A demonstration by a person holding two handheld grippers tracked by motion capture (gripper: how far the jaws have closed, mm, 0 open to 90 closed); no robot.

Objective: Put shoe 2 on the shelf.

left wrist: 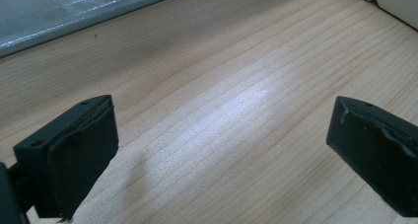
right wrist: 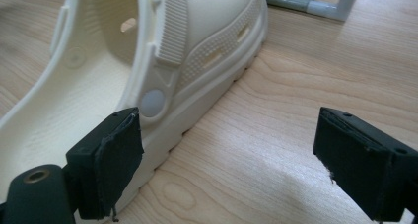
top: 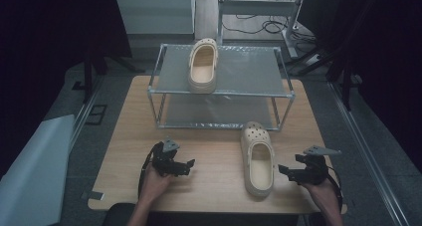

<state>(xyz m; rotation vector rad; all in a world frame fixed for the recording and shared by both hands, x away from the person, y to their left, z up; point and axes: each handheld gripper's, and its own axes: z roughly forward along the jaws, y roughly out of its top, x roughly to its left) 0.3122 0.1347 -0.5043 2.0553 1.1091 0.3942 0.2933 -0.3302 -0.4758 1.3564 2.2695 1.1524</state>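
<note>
Right gripper [top: 288, 172] is released: jaws spread wide, nothing between the pads. It sits low over the table [top: 214, 186] near the front edge, held by the right hand [top: 323, 188], pointing left at the near clog [top: 258, 159]. In the right gripper view [right wrist: 226, 157] one jaw stands just beside the clog [right wrist: 148, 71] sole at the strap rivet, the other well out over bare wood; can't tell if the near jaw touches the sole. No grip on it.

Left gripper [top: 185, 167] is also released: in the left gripper view [left wrist: 222, 155] the jaws stand far apart with bare tabletop [left wrist: 222, 86] between them. Left hand [top: 154, 183] holds it low at the front left of the table, pointing right, well apart from the near clog.

Near clog lies flat on the table, sole down, toe toward the rack [top: 219, 92], heel toward the person, between the two grippers and closer to the right one. Its toe is just in front of the rack's lower right corner.

Second clog [top: 203, 65] sits on the rack's top shelf, left of centre, toe away from the person. Rack is a two-shelf metal frame at the far half of the table.
</note>
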